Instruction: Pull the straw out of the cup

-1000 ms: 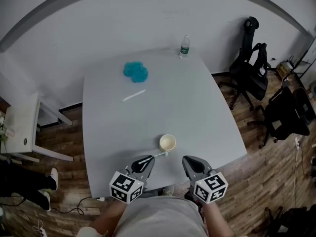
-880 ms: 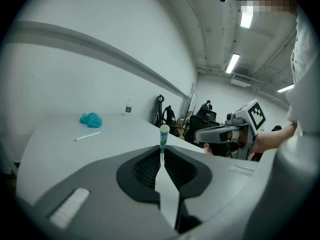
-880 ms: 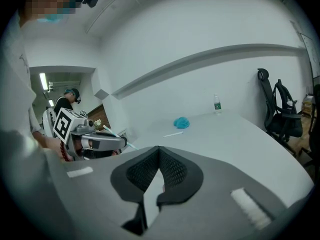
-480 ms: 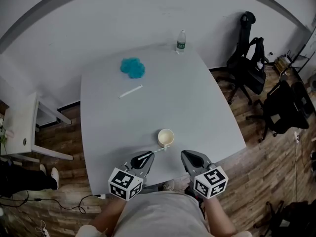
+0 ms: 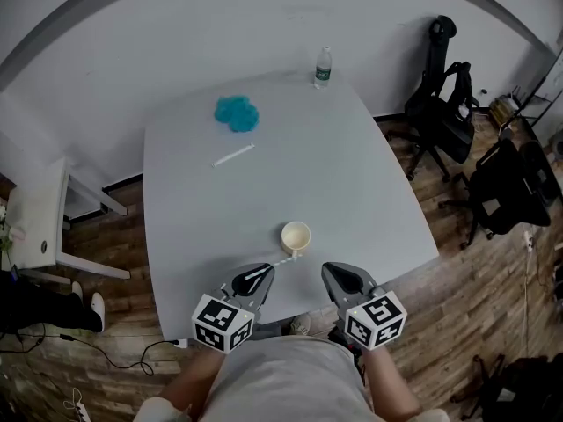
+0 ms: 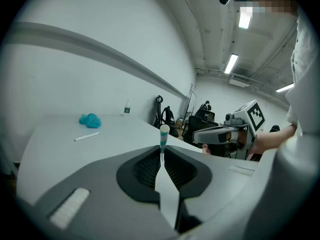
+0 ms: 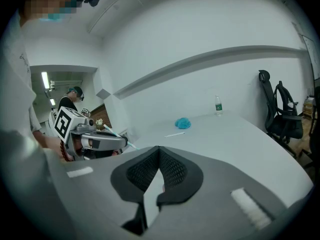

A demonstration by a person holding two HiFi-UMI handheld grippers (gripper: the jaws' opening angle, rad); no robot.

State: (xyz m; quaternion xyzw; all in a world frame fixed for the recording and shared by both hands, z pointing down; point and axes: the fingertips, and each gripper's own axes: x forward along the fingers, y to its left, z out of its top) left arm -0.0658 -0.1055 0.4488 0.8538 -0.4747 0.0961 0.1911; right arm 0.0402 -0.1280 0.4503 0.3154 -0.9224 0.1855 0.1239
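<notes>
Two grippers sit at the near edge of the table [image 5: 369, 183], and only one has a job to do. The left gripper [image 5: 257, 276] is squeezed tight on the straw [image 5: 280, 262]. The straw sticks out past its jaws toward 2 o'clock. The straw's tip is just beside the cup [image 5: 296, 236], on its 6 o'clock side. It looks like it is out of the cup, so I think the pull is about done. The right gripper [image 5: 341, 277] has its jaws pressed together with nothing in them. I think it hangs to the side because one gripper is enough for a light straw. The straw is thin, with white and blue-green stripes and a round open end. The cup is small and pale, stands upright and looks empty inside. Far off at 11 o'clock lie a white stick [image 5: 233, 155] and a blue fluffy lump [image 5: 237, 113], and a bottle [image 5: 324, 67] stands near 12 o'clock
</notes>
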